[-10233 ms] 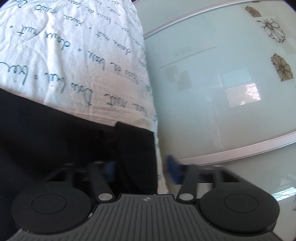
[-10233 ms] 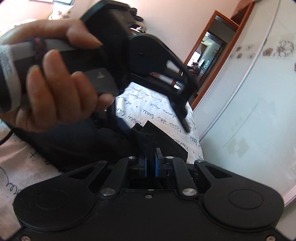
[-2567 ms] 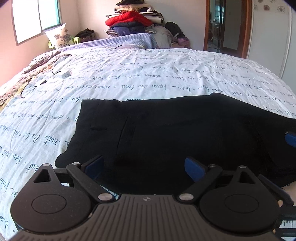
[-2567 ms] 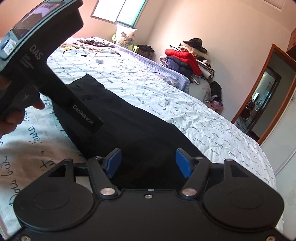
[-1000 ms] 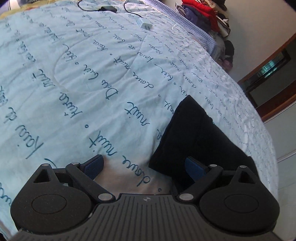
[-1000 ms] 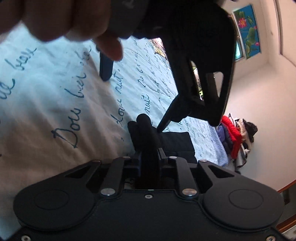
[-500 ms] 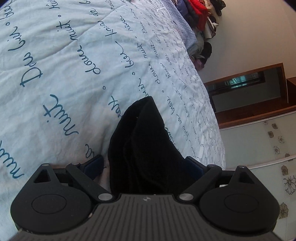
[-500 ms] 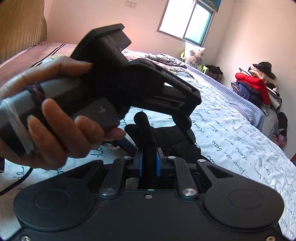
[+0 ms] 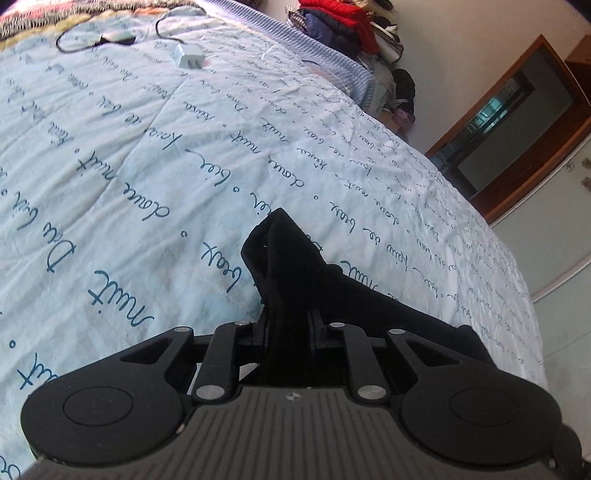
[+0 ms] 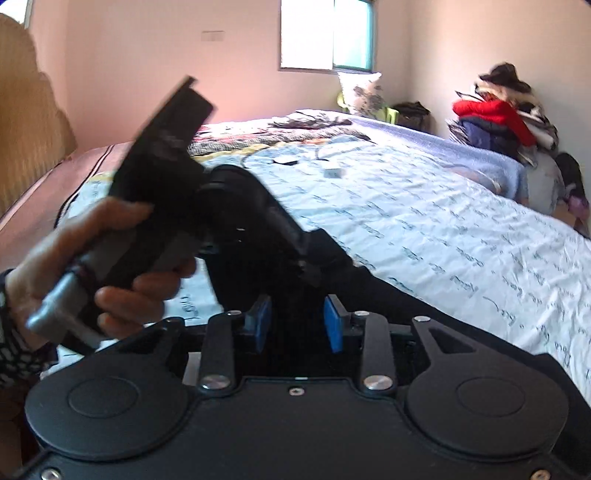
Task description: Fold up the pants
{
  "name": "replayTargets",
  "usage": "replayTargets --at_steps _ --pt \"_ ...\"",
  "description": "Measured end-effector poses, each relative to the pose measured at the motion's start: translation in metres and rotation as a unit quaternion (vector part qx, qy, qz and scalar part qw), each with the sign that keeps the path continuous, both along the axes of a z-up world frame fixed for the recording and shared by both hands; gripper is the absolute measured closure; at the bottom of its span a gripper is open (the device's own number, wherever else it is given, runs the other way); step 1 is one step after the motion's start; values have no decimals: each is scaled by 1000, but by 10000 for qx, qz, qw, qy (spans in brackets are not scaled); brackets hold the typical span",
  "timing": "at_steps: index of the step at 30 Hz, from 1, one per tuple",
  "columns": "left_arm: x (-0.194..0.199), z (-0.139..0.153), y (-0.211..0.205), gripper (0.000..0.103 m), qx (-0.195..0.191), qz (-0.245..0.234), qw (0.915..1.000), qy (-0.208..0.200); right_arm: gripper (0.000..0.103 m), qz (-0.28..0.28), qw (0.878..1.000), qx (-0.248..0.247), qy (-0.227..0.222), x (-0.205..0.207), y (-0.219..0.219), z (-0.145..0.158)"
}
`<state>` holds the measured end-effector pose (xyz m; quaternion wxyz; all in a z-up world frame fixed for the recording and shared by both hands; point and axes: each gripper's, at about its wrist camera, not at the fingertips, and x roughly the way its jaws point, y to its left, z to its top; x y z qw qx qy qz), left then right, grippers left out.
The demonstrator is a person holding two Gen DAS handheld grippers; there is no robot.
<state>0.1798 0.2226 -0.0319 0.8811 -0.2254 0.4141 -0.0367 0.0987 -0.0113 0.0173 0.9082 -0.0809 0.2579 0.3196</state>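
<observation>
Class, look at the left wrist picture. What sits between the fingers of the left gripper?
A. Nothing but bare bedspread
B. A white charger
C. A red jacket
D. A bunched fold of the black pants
D. The black pants rise in a bunched peak straight out of the closing left gripper, with the printed bedspread behind them.

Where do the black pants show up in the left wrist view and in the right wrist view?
Left wrist: pants at lower centre, bunched between the closing fingers, trailing right.
Right wrist: pants at centre, beyond the blue pads, whose jaws are opening.
Shared landmark: red clothes pile, top in left view, upper right in right view.
</observation>
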Motion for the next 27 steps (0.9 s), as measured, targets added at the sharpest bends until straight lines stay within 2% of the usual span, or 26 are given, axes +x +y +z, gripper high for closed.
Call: replayTargets --at_steps 3,7,11,15,27 --pt "-9 10 -13 86 406 24 9990 -160 71 -196 9986 -489 77 18 15 -18" --pt "-20 29 -31 87 670 -20 9970 -386 71 62 9996 -265 -22 12 22 -15" --pt "-29 49 -45 88 639 -5 9968 -482 71 -16 9996 -9 -299 1 6 -1" --pt "-42 66 -64 88 448 -160 9971 -591 72 -169 9987 358 -327 -4 -17 6" --pt "-71 89 -151 88 621 -583 9931 -809 72 -606 9918 1003 -507 -30 -87 11"
